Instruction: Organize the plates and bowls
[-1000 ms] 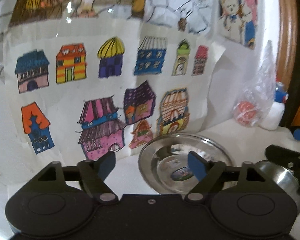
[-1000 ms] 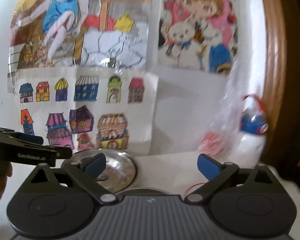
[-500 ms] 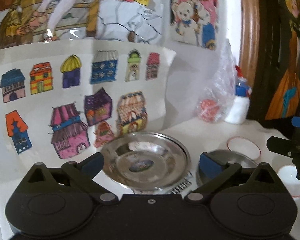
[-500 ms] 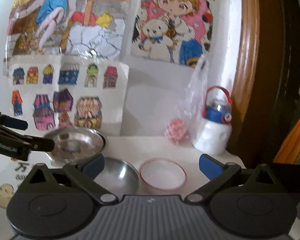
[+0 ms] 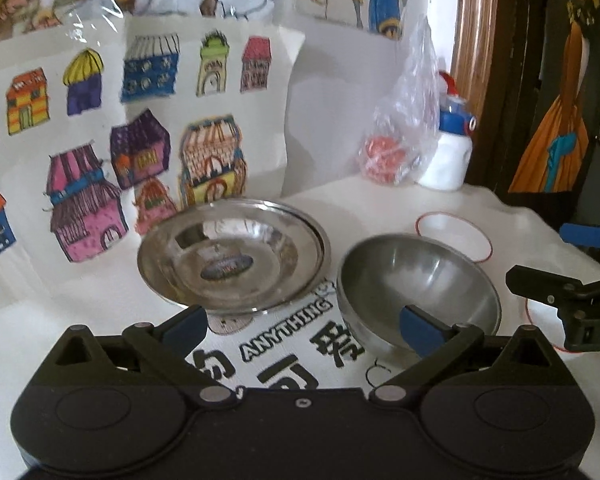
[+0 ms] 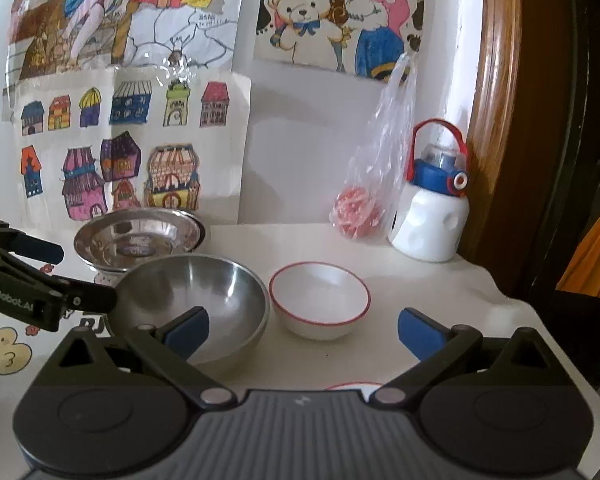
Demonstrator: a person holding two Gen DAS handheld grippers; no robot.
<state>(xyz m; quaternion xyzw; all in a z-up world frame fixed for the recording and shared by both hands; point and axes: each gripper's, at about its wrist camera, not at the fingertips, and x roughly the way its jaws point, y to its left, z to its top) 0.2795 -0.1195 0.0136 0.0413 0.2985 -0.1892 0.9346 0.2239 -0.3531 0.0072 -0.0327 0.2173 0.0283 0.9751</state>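
— Children's drawings of coloured houses (image 6: 112,160) cover the wall behind a white tabletop (image 6: 420,280), with a white drinking bottle with a blue cap and red handle (image 6: 432,216) and a clear plastic bag holding something pink (image 6: 364,200) at the back right corner.

— And the dishes?

— Four show. A shallow round steel plate with a sticker in its middle (image 5: 232,254) sits nearest the wall. Just beside it, toward the right, stands a deep brushed-steel bowl (image 5: 416,284). Next in the row is a small white bowl with a red rim (image 6: 319,300), apart from the steel bowl by a narrow gap. A second red-rimmed white dish (image 6: 352,386) peeks out at the near edge, mostly hidden by the right gripper's body.

— What about the grippers?

— The left gripper (image 5: 304,326) has just spread its jaws fully, with nothing between them; it hangs over the printed tabletop in front of the plate and steel bowl. The right gripper (image 6: 304,330) is also wide apart and empty, aimed toward the white bowl.

— So nothing is stacked yet. What might go wrong?

— Both tools work close together around the steel bowl, so they could knock into each other. Smooth curved steel may slip from the pads if pinched only at the lip. A careless reach could also push one bowl into its neighbour, or nudge a dish toward the table's right edge.
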